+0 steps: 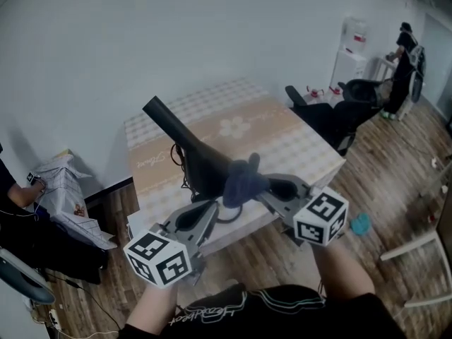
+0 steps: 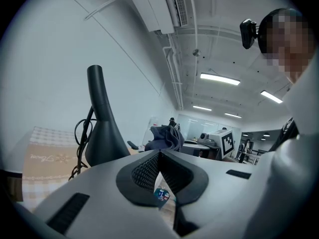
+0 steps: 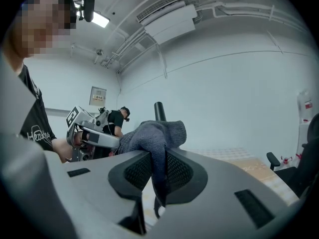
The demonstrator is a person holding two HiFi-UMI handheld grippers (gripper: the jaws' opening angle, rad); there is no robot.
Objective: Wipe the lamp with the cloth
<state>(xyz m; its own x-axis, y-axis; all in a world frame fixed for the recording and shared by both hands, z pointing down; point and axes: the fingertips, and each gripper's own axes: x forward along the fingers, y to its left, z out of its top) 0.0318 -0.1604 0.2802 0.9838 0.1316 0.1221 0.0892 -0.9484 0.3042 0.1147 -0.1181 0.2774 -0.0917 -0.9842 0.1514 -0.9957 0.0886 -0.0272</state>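
Note:
A black lamp (image 1: 194,154) with a flared base and a slim neck leans on the beige checked table (image 1: 296,147); the left gripper view shows the lamp (image 2: 102,128) with its coiled cord. My right gripper (image 1: 263,189) is shut on a dark blue-grey cloth (image 1: 244,181), held just in front of the lamp's base. In the right gripper view the cloth (image 3: 149,136) bulges over my right gripper (image 3: 158,156), and the lamp's tip (image 3: 159,111) pokes up behind it. My left gripper (image 1: 212,207) sits beside the cloth; in its own view the left gripper (image 2: 159,156) is shut with nothing held.
A black office chair (image 1: 346,111) and a water dispenser (image 1: 351,55) stand right of the table. Bags (image 1: 67,189) and a seated person (image 1: 18,196) are at the left. A blue object (image 1: 361,223) and a white frame (image 1: 417,249) lie on the wooden floor.

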